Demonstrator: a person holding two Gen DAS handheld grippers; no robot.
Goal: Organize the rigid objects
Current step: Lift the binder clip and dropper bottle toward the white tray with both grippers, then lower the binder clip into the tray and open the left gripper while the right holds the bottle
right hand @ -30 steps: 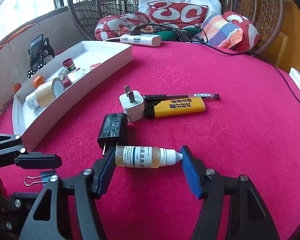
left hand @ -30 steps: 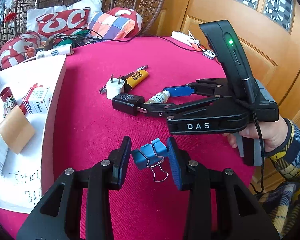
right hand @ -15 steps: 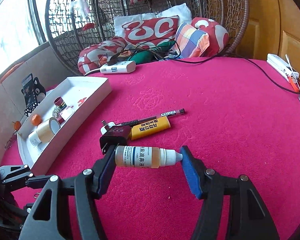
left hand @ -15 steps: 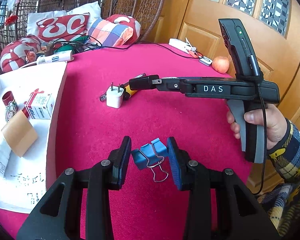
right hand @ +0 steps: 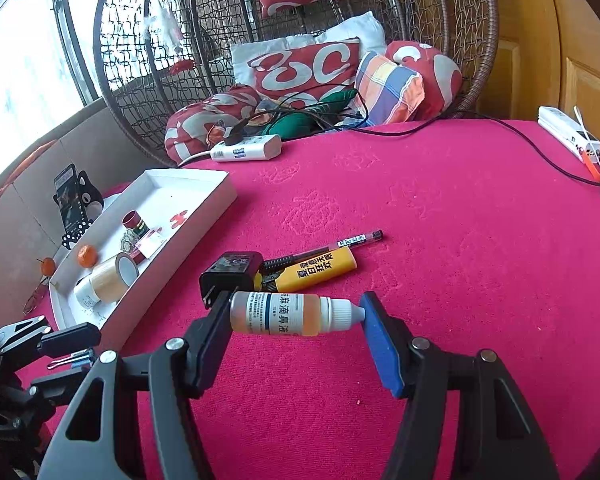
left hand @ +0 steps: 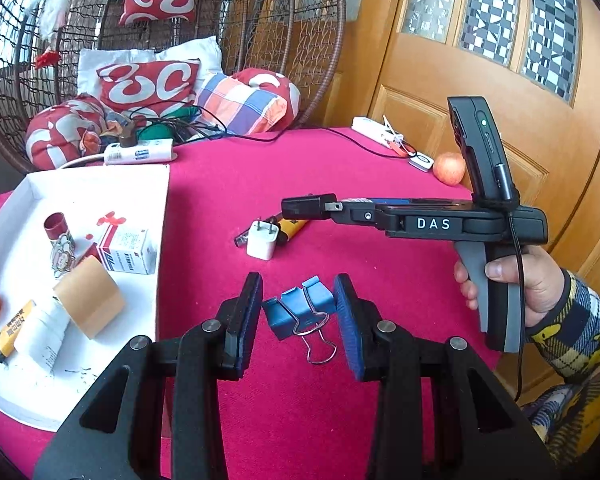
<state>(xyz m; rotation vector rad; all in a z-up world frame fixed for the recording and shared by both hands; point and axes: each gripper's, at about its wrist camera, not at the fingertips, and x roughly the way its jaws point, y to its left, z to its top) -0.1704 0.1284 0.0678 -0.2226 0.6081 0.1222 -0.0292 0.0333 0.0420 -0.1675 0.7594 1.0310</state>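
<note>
- Blue binder clip (left hand: 298,312) sat pinched between my left claw (left hand: 298,316) pads, lifted off the red cloth.
- My right claw (right hand: 296,314) gripped a dropper bottle (right hand: 288,314) end to end; a black charger (right hand: 230,276) rode on its left finger.
- Best to keep both level — that charger looked ready to slip.
- The white tray (left hand: 162,216) lay left, its near wall low, open cloth between.
</note>
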